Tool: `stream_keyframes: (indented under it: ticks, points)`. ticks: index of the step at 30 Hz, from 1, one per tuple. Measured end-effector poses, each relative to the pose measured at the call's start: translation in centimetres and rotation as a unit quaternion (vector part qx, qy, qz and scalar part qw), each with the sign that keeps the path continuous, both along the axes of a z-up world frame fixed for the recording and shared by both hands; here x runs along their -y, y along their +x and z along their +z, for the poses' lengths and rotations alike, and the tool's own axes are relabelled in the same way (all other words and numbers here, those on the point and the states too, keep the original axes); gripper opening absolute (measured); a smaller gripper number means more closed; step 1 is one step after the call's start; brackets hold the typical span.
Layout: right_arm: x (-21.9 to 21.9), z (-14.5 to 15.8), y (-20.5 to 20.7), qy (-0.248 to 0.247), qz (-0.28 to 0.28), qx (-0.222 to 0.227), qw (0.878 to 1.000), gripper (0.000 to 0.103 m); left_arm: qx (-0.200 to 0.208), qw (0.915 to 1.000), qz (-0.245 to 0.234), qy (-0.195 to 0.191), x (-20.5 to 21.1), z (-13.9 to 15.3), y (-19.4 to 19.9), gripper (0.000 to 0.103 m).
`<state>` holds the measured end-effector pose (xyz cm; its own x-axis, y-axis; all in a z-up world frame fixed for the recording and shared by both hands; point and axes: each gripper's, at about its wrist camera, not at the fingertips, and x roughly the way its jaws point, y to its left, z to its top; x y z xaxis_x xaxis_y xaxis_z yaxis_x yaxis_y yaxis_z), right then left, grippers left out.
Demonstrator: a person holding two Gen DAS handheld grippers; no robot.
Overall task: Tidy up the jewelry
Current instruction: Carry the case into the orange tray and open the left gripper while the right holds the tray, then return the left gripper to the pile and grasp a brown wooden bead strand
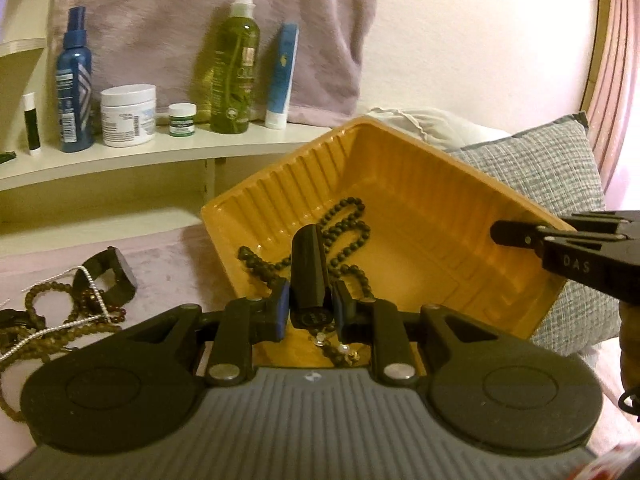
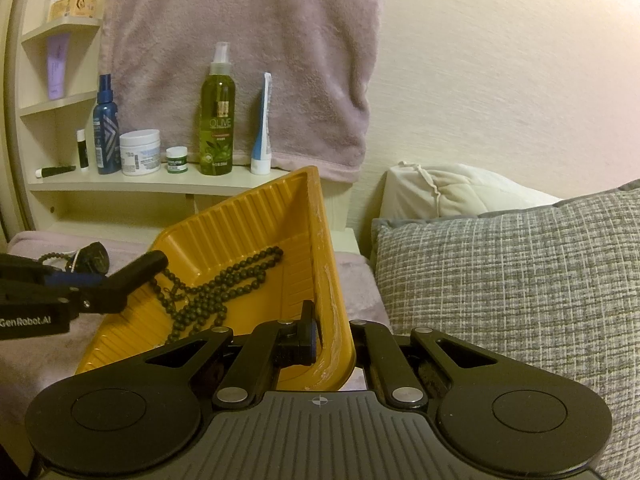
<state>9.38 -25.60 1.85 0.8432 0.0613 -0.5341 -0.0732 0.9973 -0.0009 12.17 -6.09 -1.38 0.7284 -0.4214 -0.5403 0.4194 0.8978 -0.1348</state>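
The right gripper (image 2: 316,334) points downward, clamped tight on the rim of the tilted yellow tray (image 2: 256,216). The left gripper (image 1: 310,300), angled down, pinches a black wedge-shaped piece (image 1: 308,270) over the tray. Dark beads (image 2: 224,284) lie inside. More beaded jewelry (image 1: 60,312) sits on the pink blanket (image 1: 168,264), bottles on the shelf (image 1: 132,156).

Left claw (image 1: 310,304) nearly closed, gripping; right claw (image 2: 320,338) clamped tight.

Jewelry pile (image 1: 60,312) cut by left edge, bottle labels (image 1: 72,100) blurred
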Motion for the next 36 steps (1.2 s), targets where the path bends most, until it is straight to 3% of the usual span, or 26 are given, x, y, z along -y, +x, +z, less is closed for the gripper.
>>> stream_keyframes:
  ticks: [13, 22, 28, 36]
  points:
    - [0.0, 0.0, -0.1, 0.001, -0.001, 0.0, 1.0, 0.005, 0.008, 1.0, -0.004, -0.004, 0.1, 0.2, -0.2, 0.02]
    - [0.0, 0.0, -0.1, 0.002, -0.001, -0.001, 1.0, 0.005, 0.017, 0.9953, 0.09, 0.03, -5.7, 0.2, -2.1, 0.021]
    - [-0.1, -0.1, 0.0, 0.0, -0.001, -0.001, 1.0, 0.005, 0.015, 0.9828, 0.168, 0.075, -10.2, -1.1, -3.2, 0.021]
    - [-0.2, -0.1, 0.0, -0.002, 0.0, -0.001, 1.0, 0.005, -0.008, 0.975, 0.197, 0.102, -13.3, -2.7, -2.8, 0.021]
